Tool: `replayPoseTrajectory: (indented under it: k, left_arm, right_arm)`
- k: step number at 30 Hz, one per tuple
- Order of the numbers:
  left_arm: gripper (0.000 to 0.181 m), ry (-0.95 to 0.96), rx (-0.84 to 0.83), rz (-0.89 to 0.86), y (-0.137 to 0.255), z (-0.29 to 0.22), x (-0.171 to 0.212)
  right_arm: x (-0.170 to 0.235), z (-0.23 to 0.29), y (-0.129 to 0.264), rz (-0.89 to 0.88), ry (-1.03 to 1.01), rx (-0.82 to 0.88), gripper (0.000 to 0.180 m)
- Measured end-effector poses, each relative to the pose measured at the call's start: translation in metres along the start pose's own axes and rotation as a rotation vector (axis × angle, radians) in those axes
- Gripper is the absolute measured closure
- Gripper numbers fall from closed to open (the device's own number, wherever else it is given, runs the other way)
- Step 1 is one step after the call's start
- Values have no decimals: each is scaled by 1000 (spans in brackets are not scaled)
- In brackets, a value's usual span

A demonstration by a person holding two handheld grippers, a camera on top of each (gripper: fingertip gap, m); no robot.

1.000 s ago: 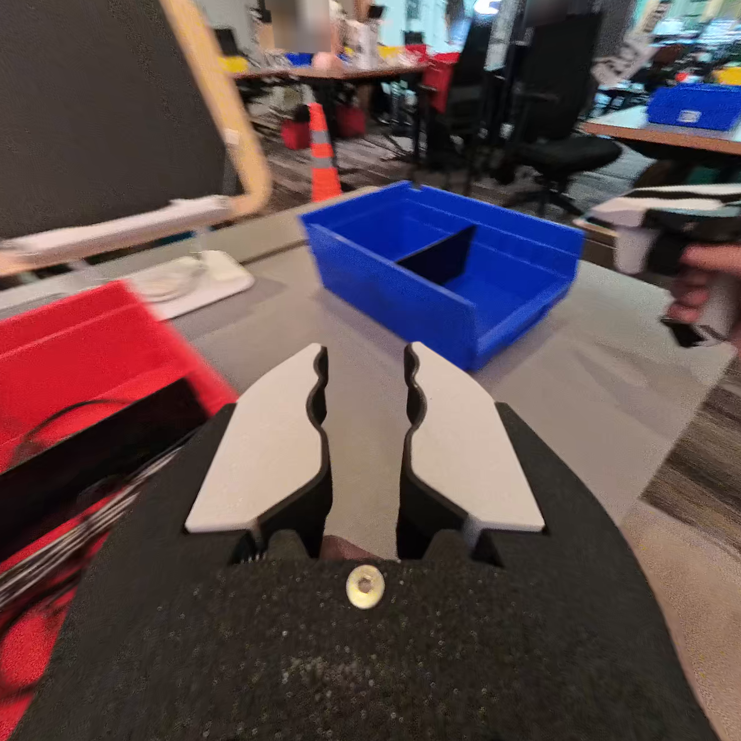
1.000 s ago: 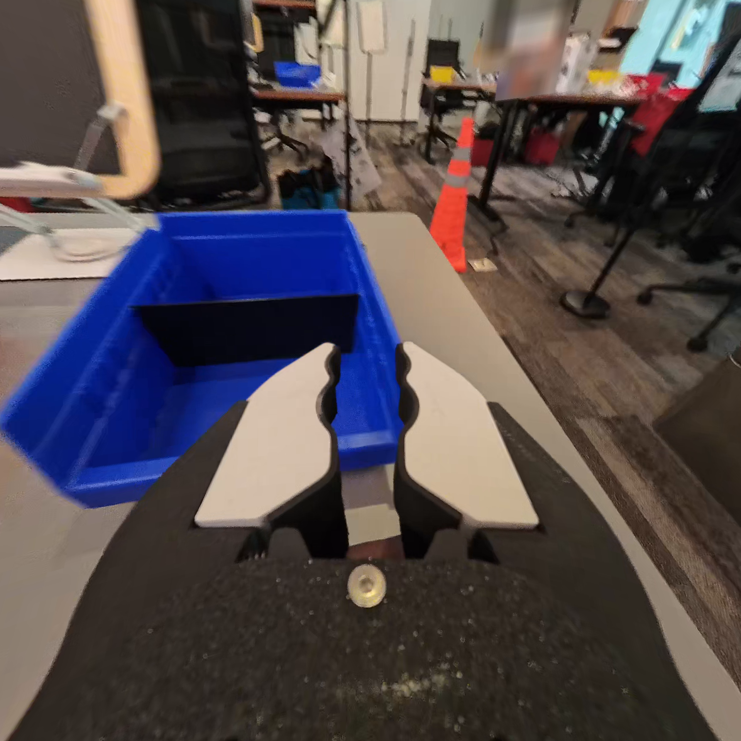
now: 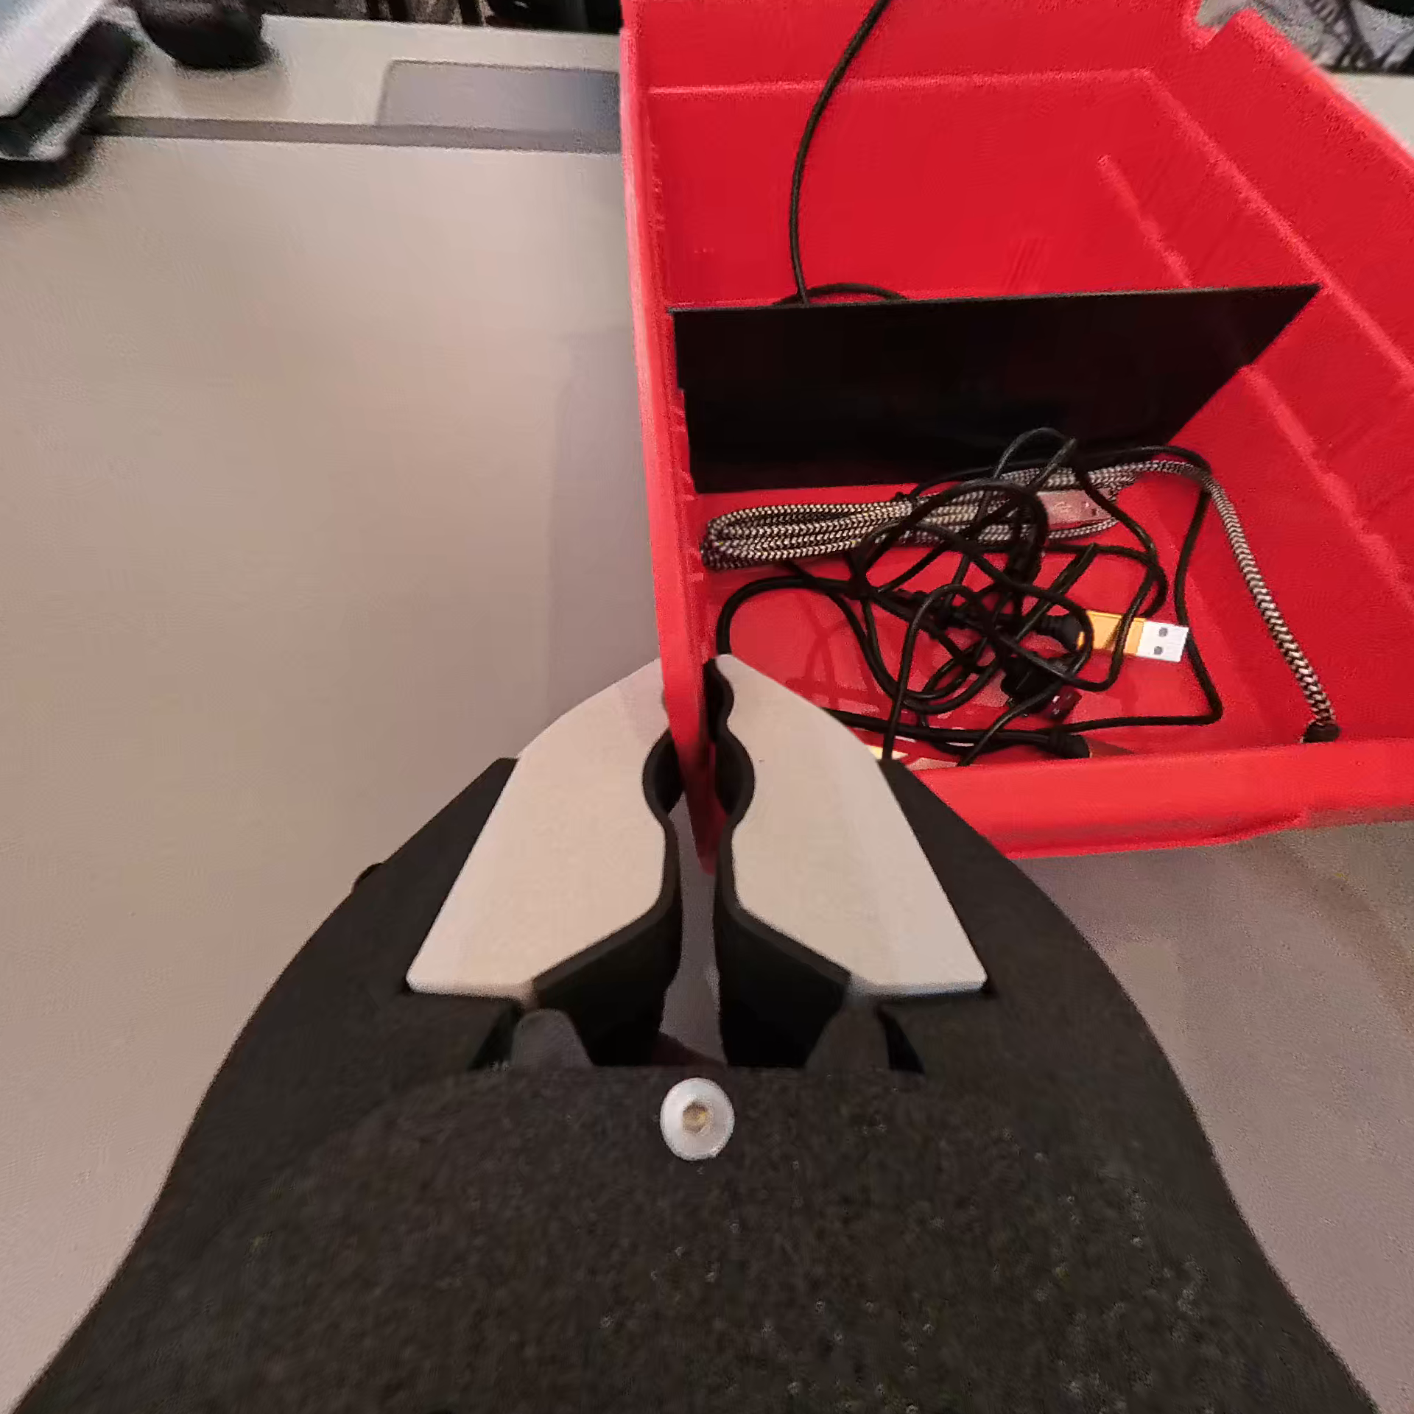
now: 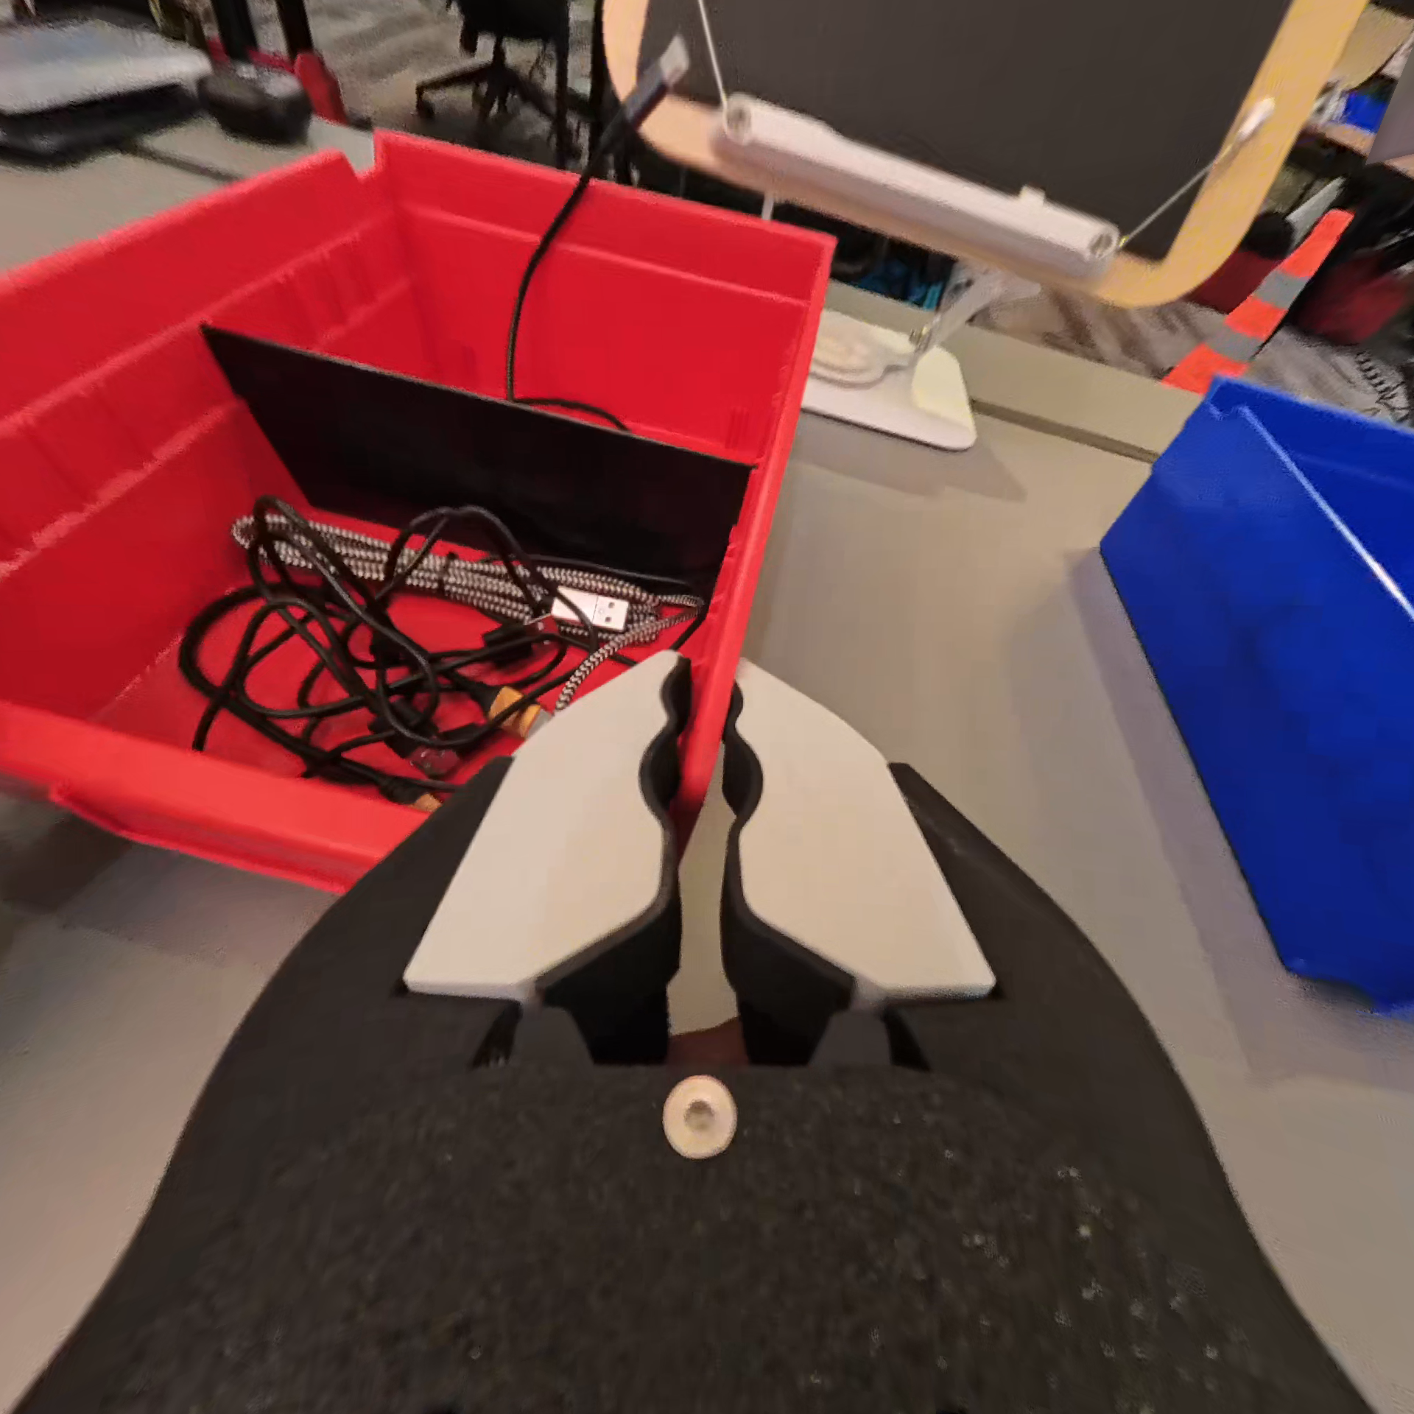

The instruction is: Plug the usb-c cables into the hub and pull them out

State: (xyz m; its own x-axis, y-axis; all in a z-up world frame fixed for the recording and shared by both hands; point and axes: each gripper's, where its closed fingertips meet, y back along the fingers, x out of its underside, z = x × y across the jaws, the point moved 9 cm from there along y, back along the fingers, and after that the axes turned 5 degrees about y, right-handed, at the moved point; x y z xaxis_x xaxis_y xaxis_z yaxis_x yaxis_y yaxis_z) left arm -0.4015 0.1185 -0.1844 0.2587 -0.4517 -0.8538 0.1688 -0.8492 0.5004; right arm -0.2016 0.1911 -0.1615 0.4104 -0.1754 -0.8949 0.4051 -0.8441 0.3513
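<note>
Tangled cables [image 3: 987,604] are held in the red bin [image 3: 1148,803], before its black divider [image 3: 956,367]. Opposite bin walls are clamped by the left gripper [image 3: 692,689] and right gripper [image 4: 708,681].

Left tool [image 3: 692,689] and right tool [image 4: 708,692] each pinch a thin wall between nearly closed fingers.

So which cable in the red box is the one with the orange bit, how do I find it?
Start at the red bin on the grey table and look in its near half, in front of the black divider. A tangle of thin black cables lies there beside a black-and-white braided cable. Yours is the only one ending in an orange plug with a silver metal tip.
</note>
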Motion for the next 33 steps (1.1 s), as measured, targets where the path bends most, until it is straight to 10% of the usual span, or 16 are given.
replayPoseTrajectory:
  k: [17,26,33]
  left_arm:
    - [180,-28,-126,-43,15,154,-19]
    - [176,128,-135,-89,12,157,-23]
    - [160,357,-101,-464,63,169,-43]
  right_arm:
    - [-55,144,-43,11,-20,-116,174]
    - [-48,131,-39,121,-80,-474,158]
    - [-15,46,17,89,-103,-741,155]
